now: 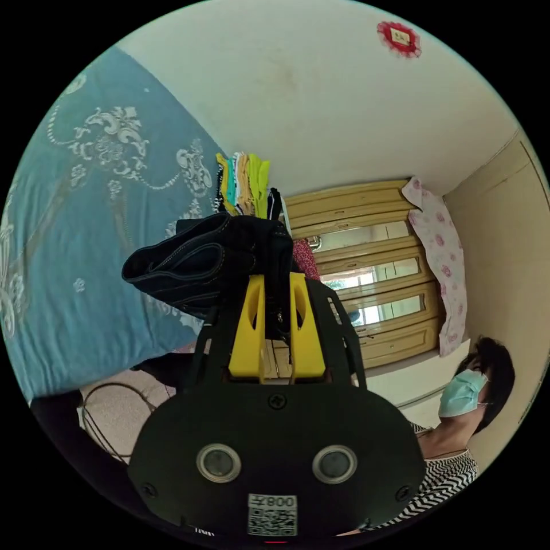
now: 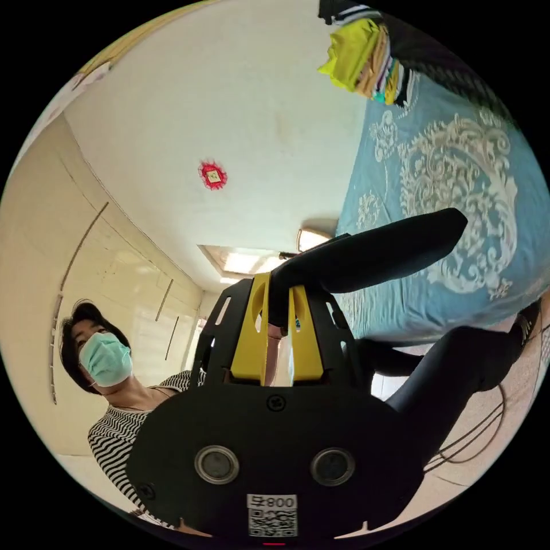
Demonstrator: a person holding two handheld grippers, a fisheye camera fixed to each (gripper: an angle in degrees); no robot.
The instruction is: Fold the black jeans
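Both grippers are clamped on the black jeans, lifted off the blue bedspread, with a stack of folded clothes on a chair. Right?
Not quite: the stack of folded clothes lies on the blue bedspread, as the right gripper view shows. Both the left gripper and right gripper do clamp the black jeans.

A stack of folded clothes [image 2: 366, 54] lies on the blue patterned bed [image 2: 458, 172]

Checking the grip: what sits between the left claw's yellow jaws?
Black jeans fabric, pinched in the left claw, in the left gripper view.
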